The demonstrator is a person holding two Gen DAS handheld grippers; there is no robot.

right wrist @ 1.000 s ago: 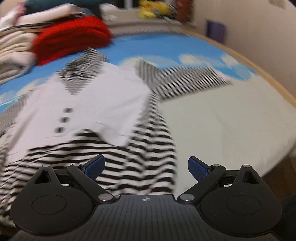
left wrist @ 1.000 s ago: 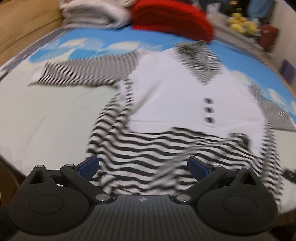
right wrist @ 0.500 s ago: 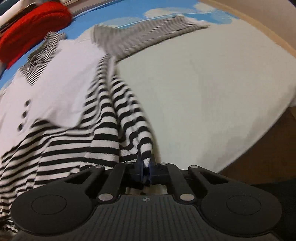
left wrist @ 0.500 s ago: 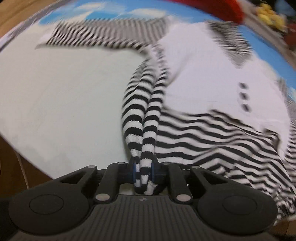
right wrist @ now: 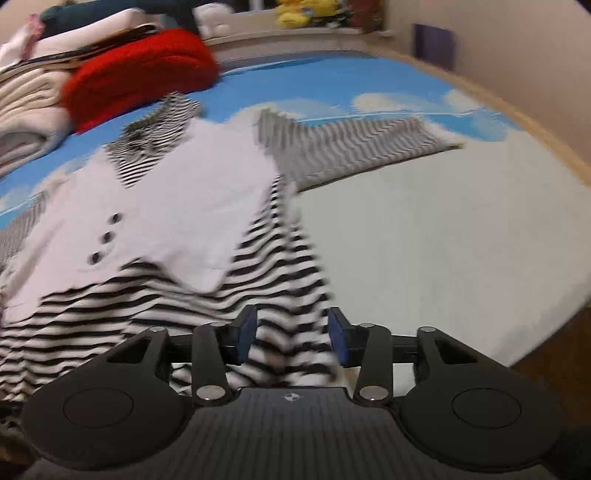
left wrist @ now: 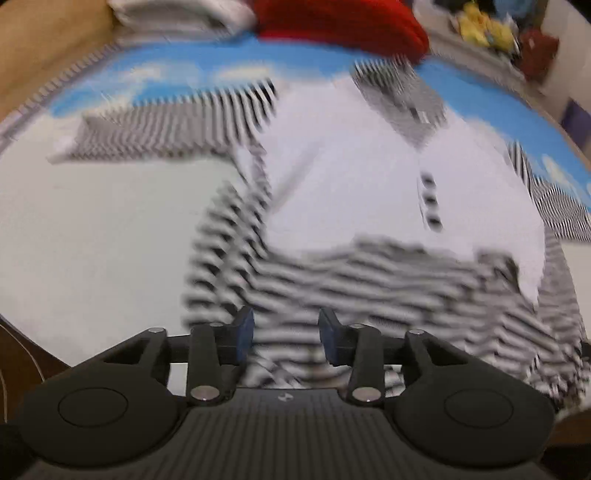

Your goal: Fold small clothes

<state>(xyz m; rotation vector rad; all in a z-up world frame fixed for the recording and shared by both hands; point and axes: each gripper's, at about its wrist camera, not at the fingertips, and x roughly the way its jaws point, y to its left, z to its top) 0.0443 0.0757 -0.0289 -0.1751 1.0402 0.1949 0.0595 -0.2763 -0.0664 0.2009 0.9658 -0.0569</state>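
Hovering low over near edge of bed (right wrist: 461, 258): left gripper (left wrist: 286, 334), blue pads apart, striped hem showing in the gap, nothing pinched. Same w/ right gripper (right wrist: 291, 334), pads apart, hem lying between them, not clamped.

Lying flat on bed, hem twd near edge, collar twd far side: striped top (left wrist: 369, 280), b/w stripes w/ white vest panel and three dark buttons (right wrist: 107, 236). Bunching slightly along both side seams. Spreading out sideways twd the bed's side edges: both sleeves.

Sitting past the collar, at far edge: red knit (right wrist: 140, 74) beside stack of folded pale clothes (right wrist: 26, 110). No containers visible.

Showing in left view only: left sleeve (left wrist: 166, 129) full length, plus brown wood surface (left wrist: 44, 48) beyond the bed's far left corner. Heavy blur here.

Showing in right view only: right sleeve (right wrist: 354, 144) full length, beige wall (right wrist: 517, 48) along right edge, purple object (right wrist: 432, 44) against it. Yellow plush (right wrist: 295, 11) on far ledge, sharper here than in left view.
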